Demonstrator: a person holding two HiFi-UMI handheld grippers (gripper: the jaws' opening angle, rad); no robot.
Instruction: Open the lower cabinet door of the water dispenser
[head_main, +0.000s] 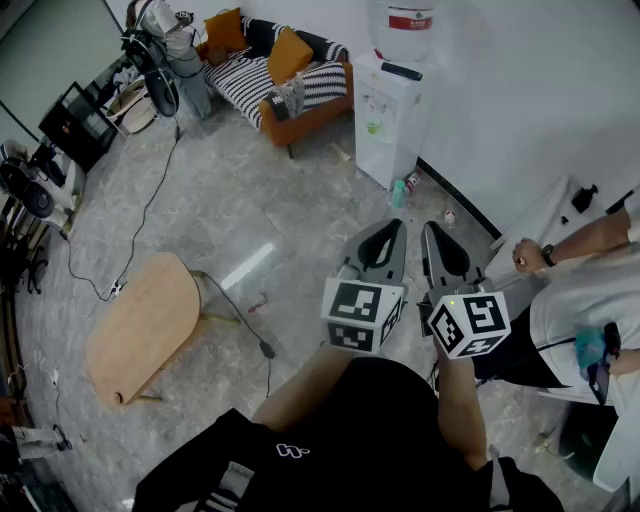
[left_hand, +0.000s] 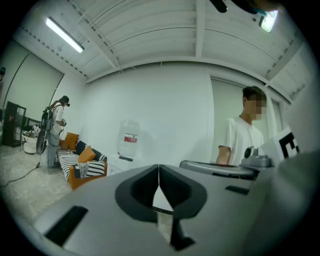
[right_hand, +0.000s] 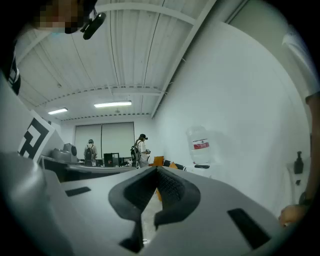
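The white water dispenser (head_main: 389, 112) stands against the far wall with a large bottle (head_main: 409, 22) on top. Its lower cabinet door (head_main: 372, 152) looks closed. Both grippers are held side by side well short of it, pointing roughly level toward it. My left gripper (head_main: 398, 226) has its jaws together with nothing between them. My right gripper (head_main: 431, 230) is likewise shut and empty. The dispenser (left_hand: 128, 148) appears small and distant in the left gripper view, above that gripper (left_hand: 158, 168). In the right gripper view the bottle (right_hand: 201, 144) shows right of that gripper (right_hand: 157, 171).
An orange sofa (head_main: 287, 76) with striped cushions stands left of the dispenser. Small bottles (head_main: 401, 190) sit on the floor by its base. A wooden table (head_main: 145, 326) and a cable (head_main: 240, 310) lie at left. A person in white (head_main: 585, 300) is close on the right.
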